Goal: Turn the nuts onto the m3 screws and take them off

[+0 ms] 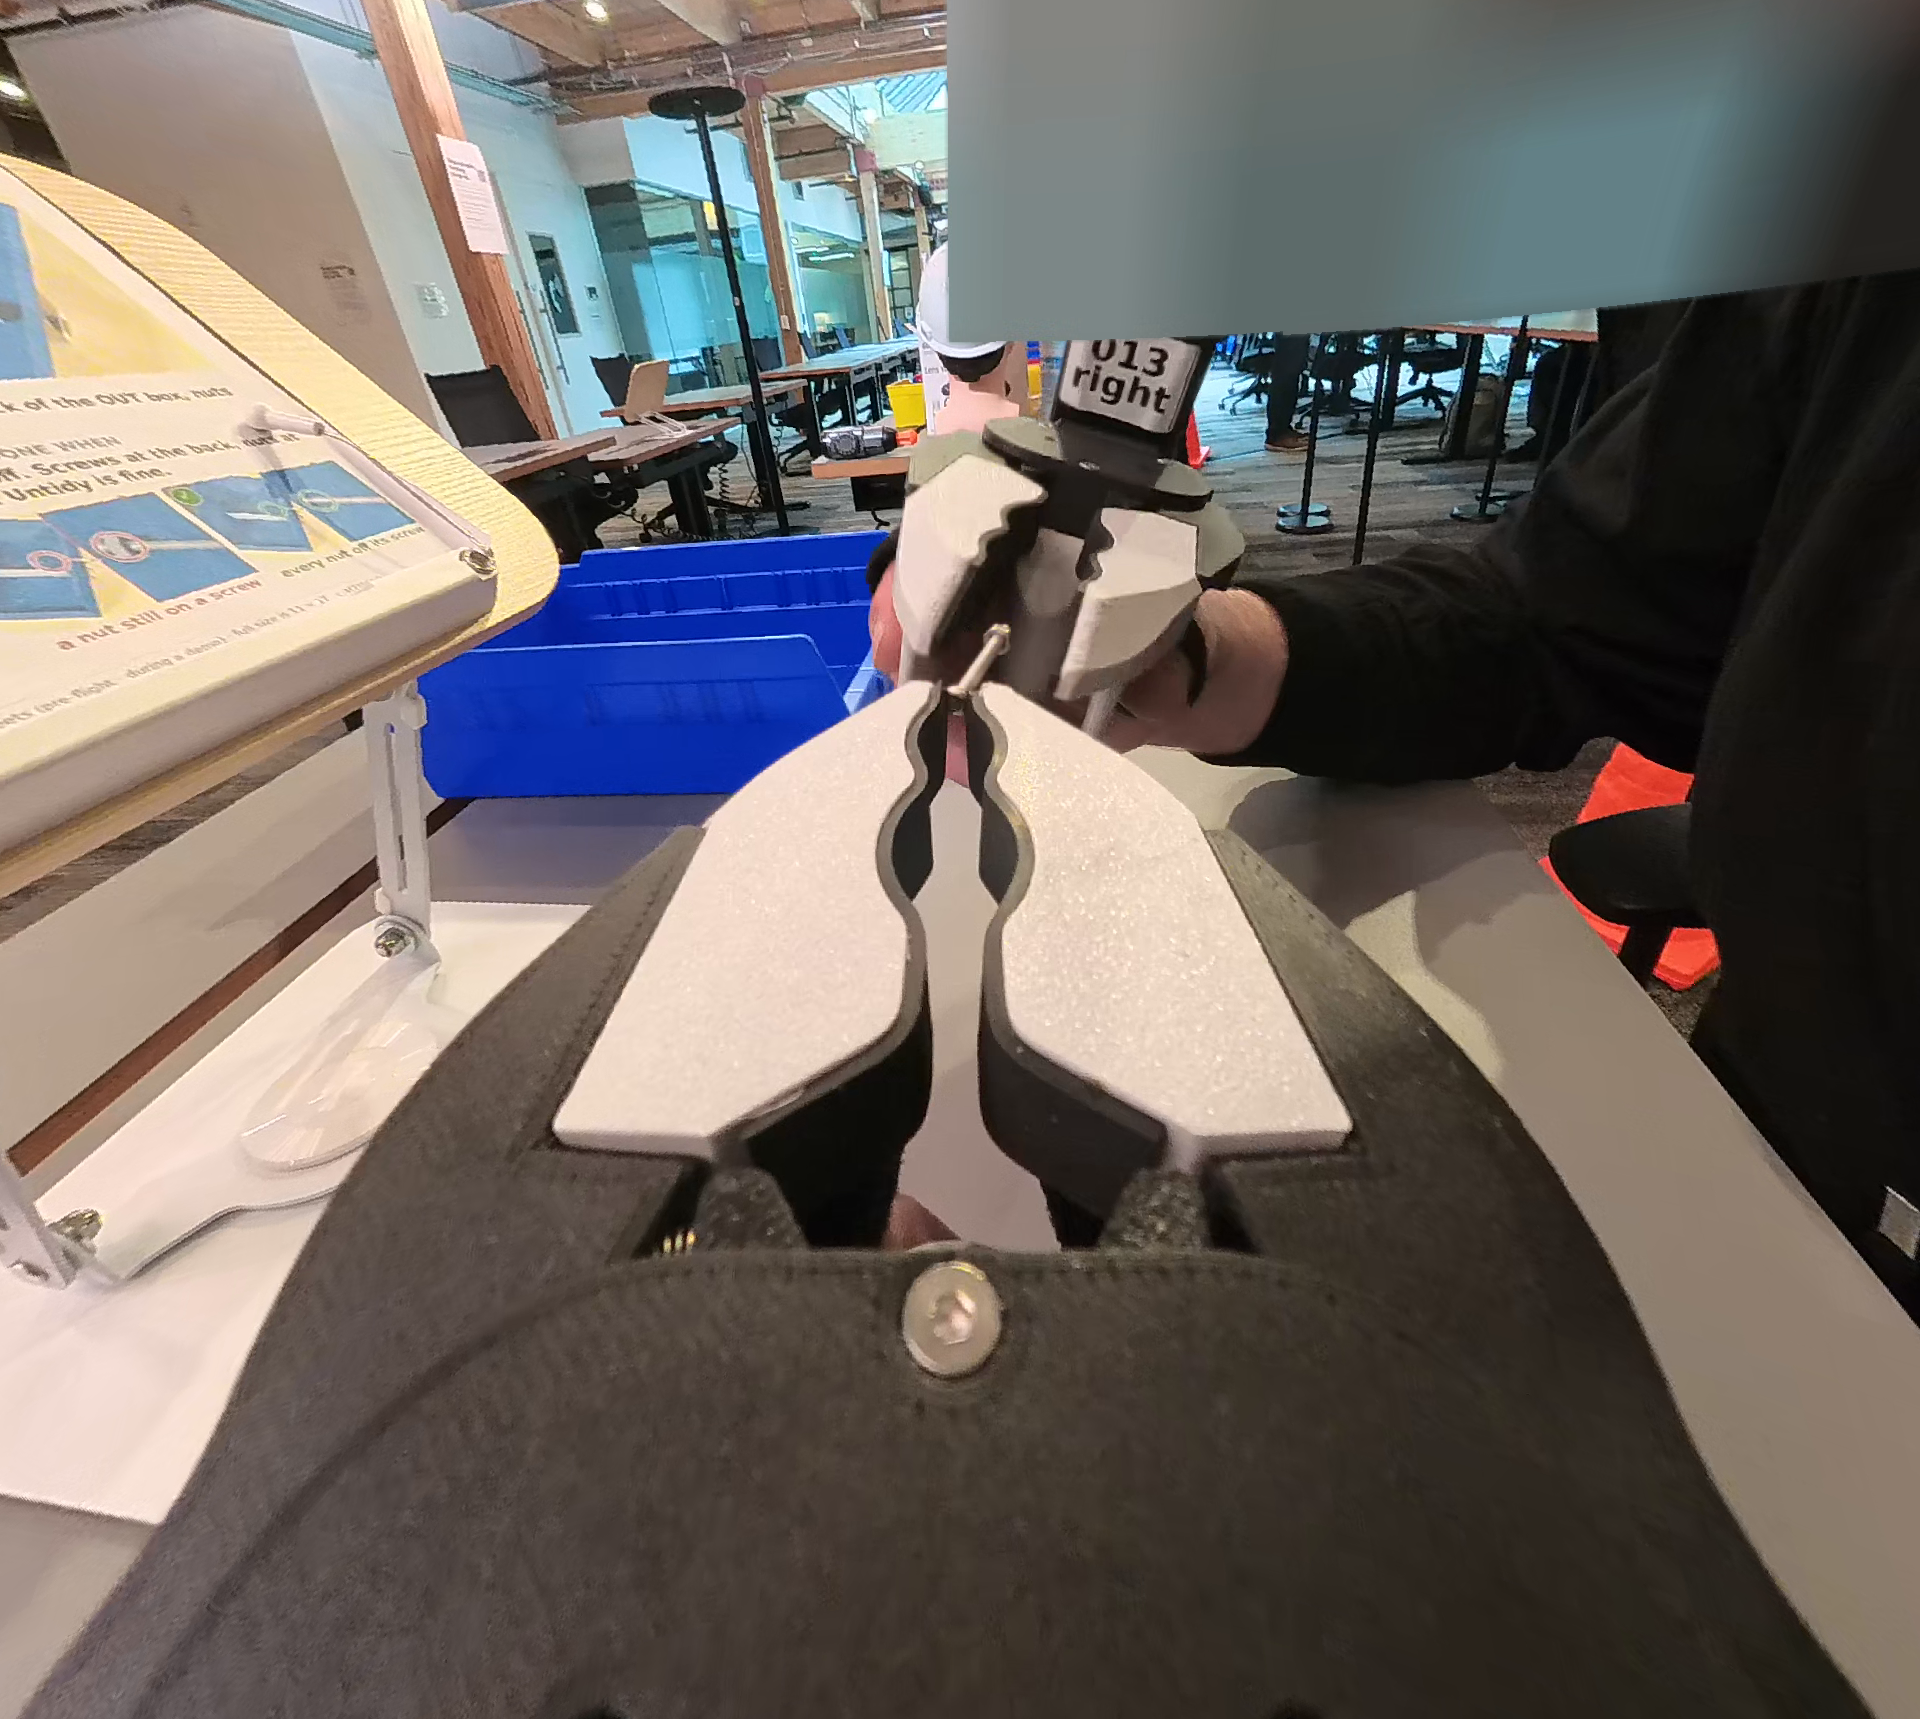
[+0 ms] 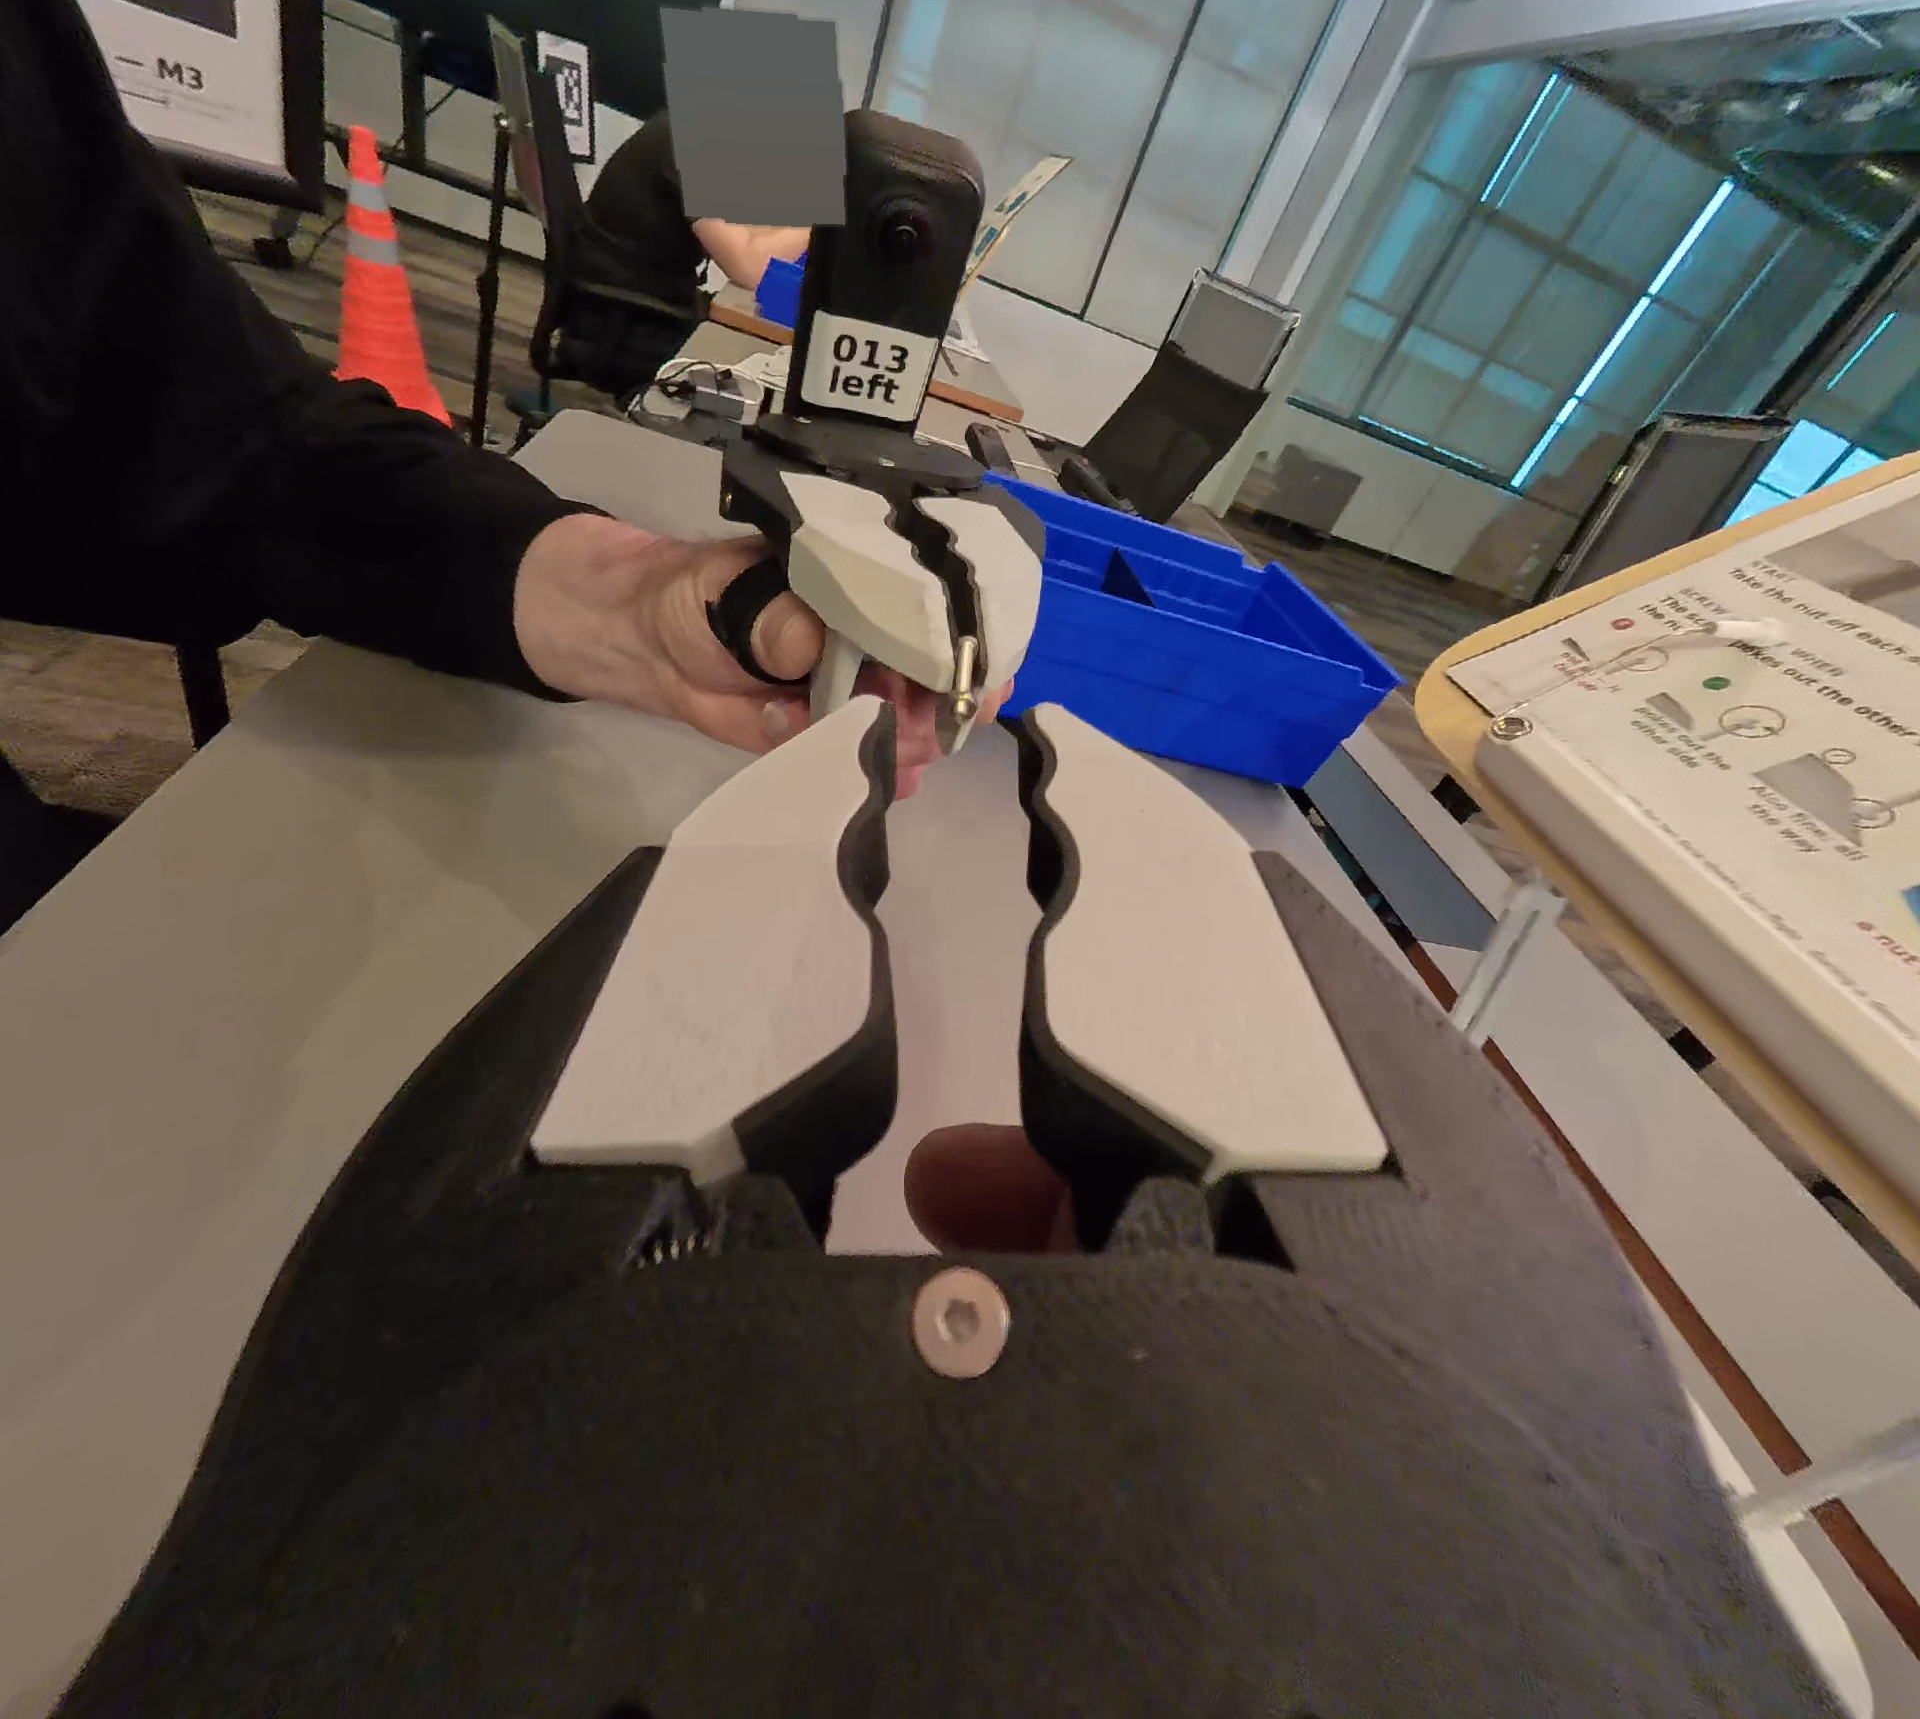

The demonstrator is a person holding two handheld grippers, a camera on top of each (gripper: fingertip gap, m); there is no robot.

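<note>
The left gripper [image 1: 951, 701] pinches the screw [image 1: 981, 659] by its tip, above the grey table [image 1: 1455, 880]. The right gripper [image 2: 951, 724] has fingers wide, w/ nothing in them. A blue bin [image 2: 1195, 661] sits just behind; a paper stand [image 1: 208, 526] is at the left. Only the right view shows the orange cone [image 2: 379, 287].

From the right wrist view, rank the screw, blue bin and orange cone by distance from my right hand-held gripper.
1. Screw: just past the right hand-held gripper, pinched by the left one.
2. Blue bin: beyond, to the right.
3. Orange cone: far back, left.
</note>
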